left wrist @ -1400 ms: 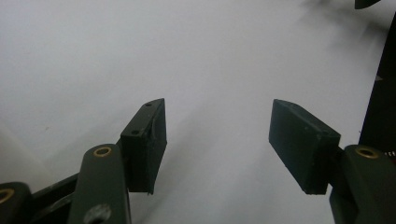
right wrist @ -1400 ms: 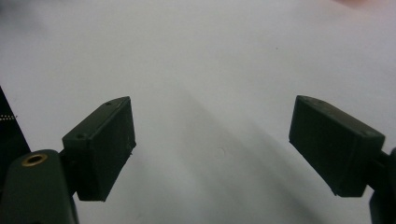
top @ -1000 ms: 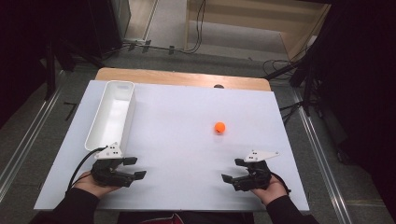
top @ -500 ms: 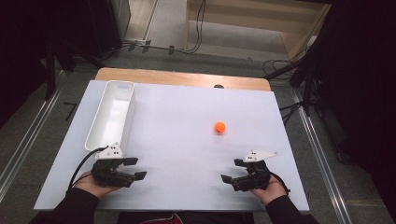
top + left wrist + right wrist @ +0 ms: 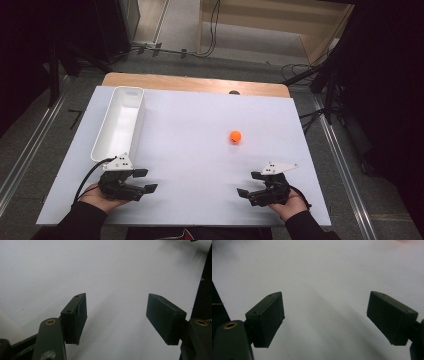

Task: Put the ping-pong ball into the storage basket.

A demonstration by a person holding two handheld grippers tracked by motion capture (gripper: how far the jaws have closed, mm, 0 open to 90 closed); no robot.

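A small orange ball (image 5: 235,136) rests on the white table (image 5: 200,150), right of centre. My left gripper (image 5: 145,180) lies near the front left edge, held in a hand, jaws open and pointing right with nothing between them. In the left gripper view its two black pads (image 5: 77,317) stand apart over bare table, and the left gripper (image 5: 116,315) holds nothing. My right gripper (image 5: 248,183) sits near the front right edge, jaws open and pointing left, well short of the ball. The right gripper (image 5: 325,320) shows wide-apart pads (image 5: 268,317) over bare white surface.
A long white bin (image 5: 106,131) stands along the table's left side, just beyond my left gripper. A wooden strip (image 5: 195,82) borders the far edge. Cables and dark stands lie on the floor behind and to the right.
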